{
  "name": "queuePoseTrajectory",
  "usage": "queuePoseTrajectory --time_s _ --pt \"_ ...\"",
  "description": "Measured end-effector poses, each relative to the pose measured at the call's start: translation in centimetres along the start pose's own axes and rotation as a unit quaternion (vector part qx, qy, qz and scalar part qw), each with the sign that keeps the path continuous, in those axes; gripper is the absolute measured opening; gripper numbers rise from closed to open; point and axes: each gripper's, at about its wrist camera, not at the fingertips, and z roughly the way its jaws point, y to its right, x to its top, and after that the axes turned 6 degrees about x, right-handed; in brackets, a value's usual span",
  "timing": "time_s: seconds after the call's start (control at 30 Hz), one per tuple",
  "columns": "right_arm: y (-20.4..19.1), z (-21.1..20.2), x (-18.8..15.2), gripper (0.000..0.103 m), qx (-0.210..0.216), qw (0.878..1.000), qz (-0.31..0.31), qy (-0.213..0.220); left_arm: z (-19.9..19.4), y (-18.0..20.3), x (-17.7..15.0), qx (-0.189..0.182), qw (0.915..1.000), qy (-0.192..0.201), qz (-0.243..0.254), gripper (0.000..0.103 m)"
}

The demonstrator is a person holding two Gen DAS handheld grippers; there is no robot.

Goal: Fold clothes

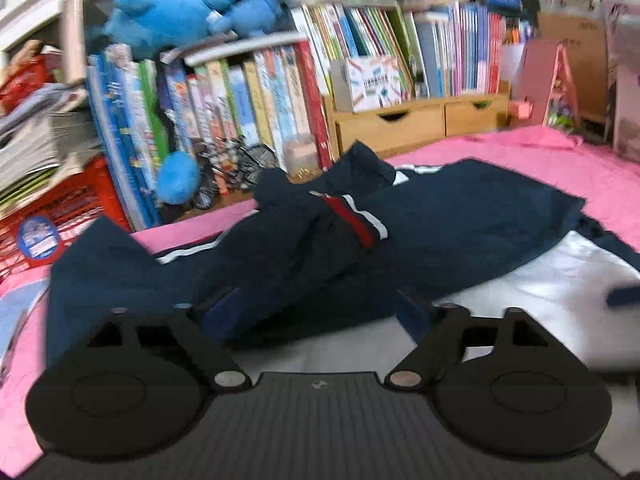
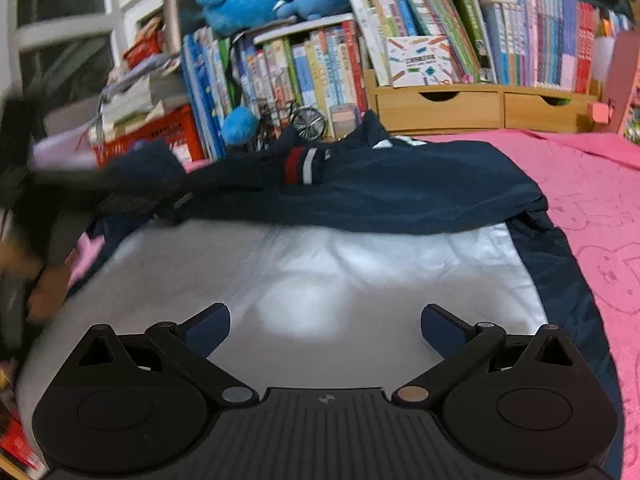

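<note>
A navy-blue jacket with a silver-grey lining and red-and-white striped cuffs (image 2: pixel 360 188) lies spread on a pink towelling bedspread printed with rabbit figures (image 2: pixel 592 216), its lining turned up toward the cameras and the navy shell and sleeves heaped along the far side, just before the row of children's books (image 2: pixel 440 40). The right gripper (image 2: pixel 324 332) hangs over the bare lining with its blue-padded fingers wide apart and nothing between them. The left gripper (image 1: pixel 316 312) sits low at the near edge of the navy heap; its fingers stand apart, with dark cloth in the gap, but motion blur prevents confirming any pinch. Judgement: the garment is light, soft and limp, and will sag and drape when lifted; the sheeny lining looks slippery, so a hold on it alone may creep. The ribbed striped cuff (image 1: pixel 366 222) and the seamed outer hem (image 2: pixel 560 264) offer thicker, firmer purchase. A round blue sticker on the red plastic crate (image 1: pixel 38 236) and the book spines carry printing, none of it legible; no brand mark is readable on the jacket.
</note>
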Motion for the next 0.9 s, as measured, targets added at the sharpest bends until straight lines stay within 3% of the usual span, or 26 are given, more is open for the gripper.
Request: queuePoseTrajectory --time_s 0.03,0.1,0.2,0.23,0.33,0.47,0.5,0.53,0.6,0.67,0.7,0.77,0.9 --pt "0.2 0.0 1.0 0.103 0.014 1.0 0.014 0.008 -0.7 -1.1 -0.2 0.014 0.9998 0.01 -0.006 0.099" --pt "0.5 1.3 3.9 0.103 0.056 0.997 0.052 0.014 -1.8 -3.1 -0.4 0.048 0.9983 0.026 -0.019 0.101" --pt "1.2 6.4 8.0 0.103 0.081 0.992 0.099 0.001 -0.9 -6.2 -0.4 0.138 0.9893 0.015 -0.047 0.101" --pt "1.4 8.3 9.0 0.103 0.074 0.992 0.106 -0.001 -0.7 -7.2 -0.6 0.156 0.9859 0.006 -0.061 0.101" --pt "1.7 14.4 11.0 0.102 0.031 0.992 0.126 -0.005 -0.7 -9.6 -1.5 0.164 0.9813 -0.006 -0.101 0.101" --pt "1.3 19.9 11.7 0.1 0.0 0.993 0.116 0.005 -1.1 -10.4 -2.3 0.176 0.9787 -0.013 -0.105 0.101" --pt "0.8 20.5 11.8 0.084 -0.005 0.995 0.1 0.001 -1.0 -10.6 -2.4 0.181 0.978 -0.013 -0.104 0.101" --pt "0.3 21.0 12.0 0.044 -0.006 0.996 0.088 -0.006 -0.9 -10.8 -2.4 0.184 0.9774 -0.013 -0.104 0.101" --pt "0.1 20.8 12.4 0.016 0.009 0.995 0.096 -0.025 -0.9 -11.2 -2.4 0.184 0.9766 -0.012 -0.111 0.101" --pt "0.3 19.8 12.8 0.011 0.024 0.995 0.094 -0.024 -0.7 -11.4 -2.2 0.182 0.9764 -0.011 -0.115 0.101" --pt "0.4 18.8 13.2 0.007 0.02 0.996 0.081 -0.011 -0.6 -11.4 -2.1 0.181 0.9765 -0.011 -0.116 0.101" --pt "0.7 16.2 14.3 0.006 -0.006 0.999 0.043 0.03 -0.5 -11.2 -2.0 0.178 0.9771 -0.008 -0.116 0.101" --pt "0.5 17.2 13.8 0.007 -0.002 0.999 0.035 0.015 0.2 -10.4 -1.8 0.176 0.9781 -0.009 -0.11 0.101"
